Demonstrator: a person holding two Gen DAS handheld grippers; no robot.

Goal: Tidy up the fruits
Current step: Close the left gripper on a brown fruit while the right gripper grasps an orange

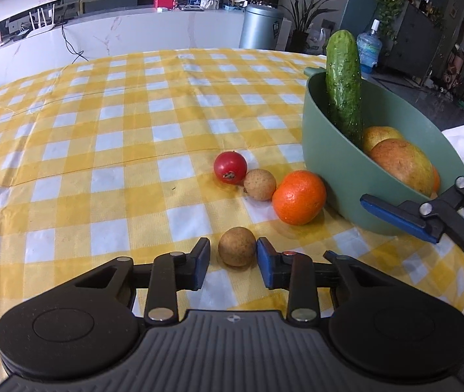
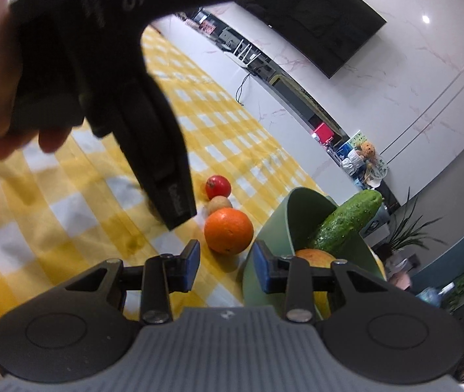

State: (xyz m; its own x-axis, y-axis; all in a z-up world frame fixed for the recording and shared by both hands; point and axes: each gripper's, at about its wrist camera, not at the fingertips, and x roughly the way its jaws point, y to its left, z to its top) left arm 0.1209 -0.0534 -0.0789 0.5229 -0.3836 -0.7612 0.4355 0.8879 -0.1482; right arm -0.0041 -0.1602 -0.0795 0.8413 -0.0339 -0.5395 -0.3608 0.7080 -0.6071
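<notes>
**Longan bracketed, grasp not yet closed**

The left gripper [image 1: 233, 258] is held open around a brown longan [image 1: 237, 246] near the table's [image 1: 101, 130] front edge; the right pad appears to touch, the left stands apart. Centring before closure is advised, with gentle pressure. The right gripper [image 2: 226, 264] is seen open and empty beside the green bowl [image 1: 330, 170].
</notes>
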